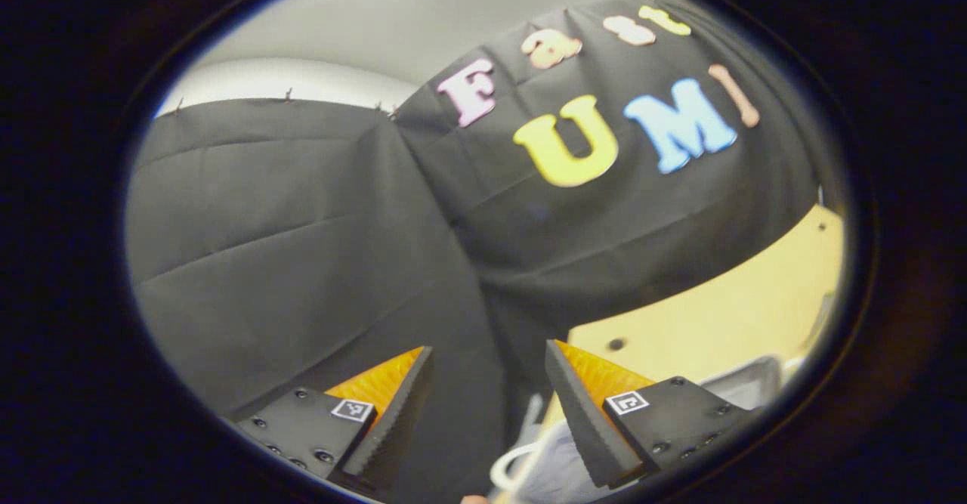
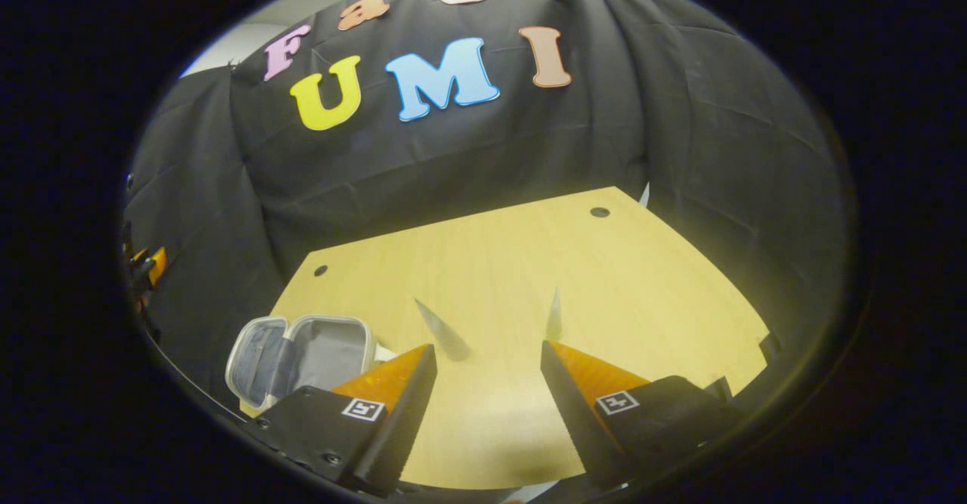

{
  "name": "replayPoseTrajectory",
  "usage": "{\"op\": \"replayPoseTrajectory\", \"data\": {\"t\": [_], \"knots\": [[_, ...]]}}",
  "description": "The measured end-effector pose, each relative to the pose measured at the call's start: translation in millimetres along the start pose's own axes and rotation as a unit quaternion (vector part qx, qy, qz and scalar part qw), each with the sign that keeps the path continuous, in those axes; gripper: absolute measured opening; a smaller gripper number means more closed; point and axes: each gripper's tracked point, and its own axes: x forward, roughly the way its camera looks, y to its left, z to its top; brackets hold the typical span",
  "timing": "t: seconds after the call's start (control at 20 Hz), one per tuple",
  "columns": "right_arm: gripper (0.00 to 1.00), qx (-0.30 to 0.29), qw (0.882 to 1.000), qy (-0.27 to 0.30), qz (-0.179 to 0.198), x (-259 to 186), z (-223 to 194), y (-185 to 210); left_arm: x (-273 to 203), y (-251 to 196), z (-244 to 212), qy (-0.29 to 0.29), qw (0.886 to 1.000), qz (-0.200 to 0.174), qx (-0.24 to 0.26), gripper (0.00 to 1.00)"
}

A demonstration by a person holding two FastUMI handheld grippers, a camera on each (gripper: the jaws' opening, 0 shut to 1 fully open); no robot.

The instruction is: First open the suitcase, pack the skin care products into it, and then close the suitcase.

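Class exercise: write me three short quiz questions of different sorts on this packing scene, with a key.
1. True or false: the suitcase lies open on the wooden table.
2. The right gripper is: A) shut on a bottle, B) open and holding nothing, C) shut on the lid.
3. Fill in: the left gripper has its jaws ____.

Key: 1 true; 2 B; 3 open.

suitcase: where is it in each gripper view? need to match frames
Left gripper view: suitcase at lower right, a grey corner past the right finger, mostly cut off.
Right gripper view: suitcase at lower left, lid open, grey lining showing, on the table.
Shared landmark: the round hole in the tabletop, just beyond the suitcase.
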Motion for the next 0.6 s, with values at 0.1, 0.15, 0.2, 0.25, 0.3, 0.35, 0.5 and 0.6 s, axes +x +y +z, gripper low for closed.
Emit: {"op": "replayPoseTrajectory", "data": {"t": [0.1, 0.15, 0.2, 0.25, 0.3, 0.35, 0.5, 0.6], "knots": [[0.86, 0.004, 1.0, 0.002, -0.001, 1.6, -1.2, -6.0, -20.2, -103.4, 25.9, -0.008, 0.992, -0.122, -0.039, 0.95], [0.86, 0.008, 1.0, 0.0, -0.005, 2.2, 0.4, -11.2, -32.4, -158.6, 26.6, 0.0, 0.98, -0.188, -0.058, 0.96], [0.86, 0.013, 1.0, -0.002, -0.01, 2.8, 2.9, -17.3, -45.1, -213.5, 22.6, 0.01, 0.965, -0.251, -0.072, 0.96], [0.86, 0.019, 1.0, -0.004, -0.016, 3.8, 4.5, -23.4, -60.4, -260.9, 17.7, 0.024, 0.948, -0.307, -0.08, 0.96], [0.86, 0.027, 0.999, -0.003, -0.023, 4.8, 3.8, -30.0, -71.2, -300.2, 12.0, 0.038, 0.932, -0.35, -0.082, 0.96], [0.86, 0.031, 0.999, -0.001, -0.034, 5.7, 1.9, -37.7, -90.0, -339.0, 1.0, 0.05, 0.914, -0.394, -0.083, 0.96], [0.86, 0.038, 0.997, 0.015, -0.058, 6.6, -9.5, -60.8, -101.2, -396.4, -38.5, 0.104, 0.885, -0.448, -0.07, 0.96], [0.86, 0.046, 0.996, 0.019, -0.071, 5.7, -10.1, -73.4, -93.7, -410.9, -57.3, 0.129, 0.883, -0.446, -0.069, 0.96]]}}
